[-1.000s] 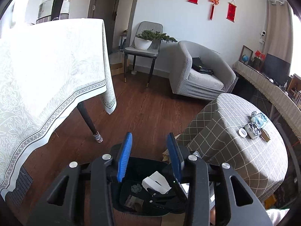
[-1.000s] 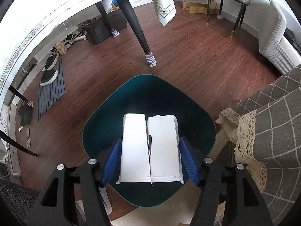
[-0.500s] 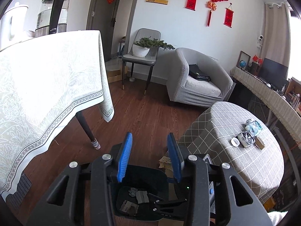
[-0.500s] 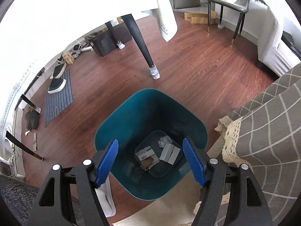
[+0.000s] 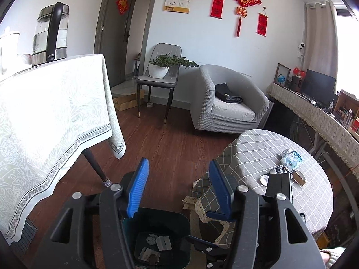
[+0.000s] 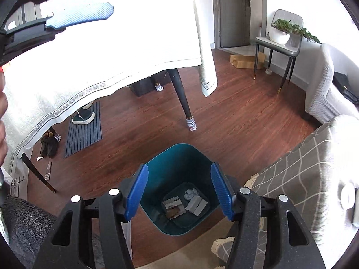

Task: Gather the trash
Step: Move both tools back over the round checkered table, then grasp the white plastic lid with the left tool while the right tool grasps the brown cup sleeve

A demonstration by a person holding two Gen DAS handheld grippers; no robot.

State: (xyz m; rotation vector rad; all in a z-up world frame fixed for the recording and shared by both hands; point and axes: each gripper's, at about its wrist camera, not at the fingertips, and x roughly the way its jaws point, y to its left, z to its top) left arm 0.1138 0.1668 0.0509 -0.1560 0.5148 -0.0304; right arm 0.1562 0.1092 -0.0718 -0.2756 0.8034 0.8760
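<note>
A teal trash bin [image 6: 179, 163] stands on the wood floor beside the checked round table. Inside lie a white carton [image 6: 196, 205], a crumpled tissue [image 6: 190, 193] and some paper scraps. My right gripper [image 6: 179, 190] is open and empty, high above the bin. My left gripper [image 5: 179, 186] is open and empty, also above the bin [image 5: 163, 219]. On the checked table [image 5: 258, 148] lie a crumpled wrapper [image 5: 291, 158], a small white cap [image 5: 264, 179] and other bits of trash. The right gripper's body hides part of them in the left wrist view.
A large table with a white cloth [image 5: 44, 116] stands left, with a kettle [image 5: 50, 33] on it. Its dark leg [image 6: 182, 103] is near the bin. A grey armchair [image 5: 226, 103] and a chair with a plant [image 5: 161, 71] stand at the back.
My right gripper opened and let go of the white carton, which fell into the bin. Both grippers then rose and tilted up, away from the bin.
</note>
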